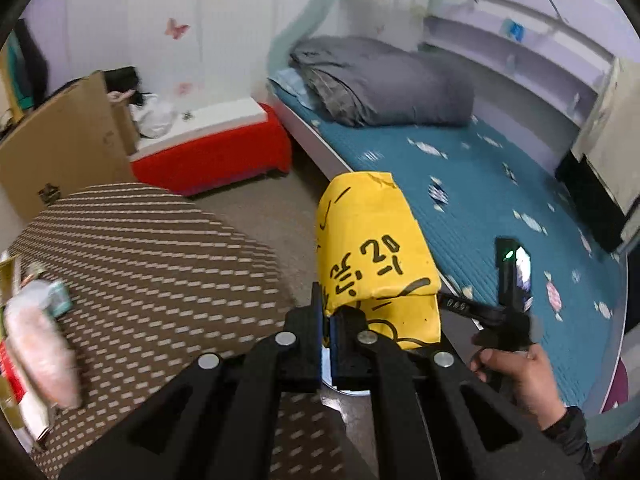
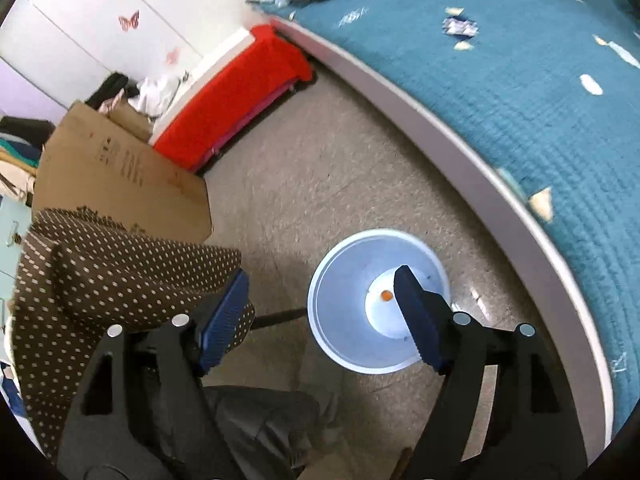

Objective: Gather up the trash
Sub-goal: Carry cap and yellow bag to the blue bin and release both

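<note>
My left gripper (image 1: 326, 308) is shut on a yellow paper bag (image 1: 372, 248) with black lettering and holds it up in the air between the chair and the bed. My right gripper (image 2: 320, 300) is open and empty, pointing down over a light blue bin (image 2: 344, 280) that stands on the floor beside the bed; a small orange bit (image 2: 386, 295) lies on its bottom. The right hand and its gripper handle (image 1: 508, 320) show in the left wrist view. A small crumpled wrapper (image 2: 460, 26) lies on the teal bed cover (image 2: 520, 100).
A brown dotted cushioned chair (image 1: 140, 260) is at the left, with a pink packet (image 1: 40, 348) at its edge. A cardboard box (image 2: 120, 176) and a red and white bench (image 2: 240, 92) stand by the wall. A grey folded duvet (image 1: 380, 84) lies on the bed.
</note>
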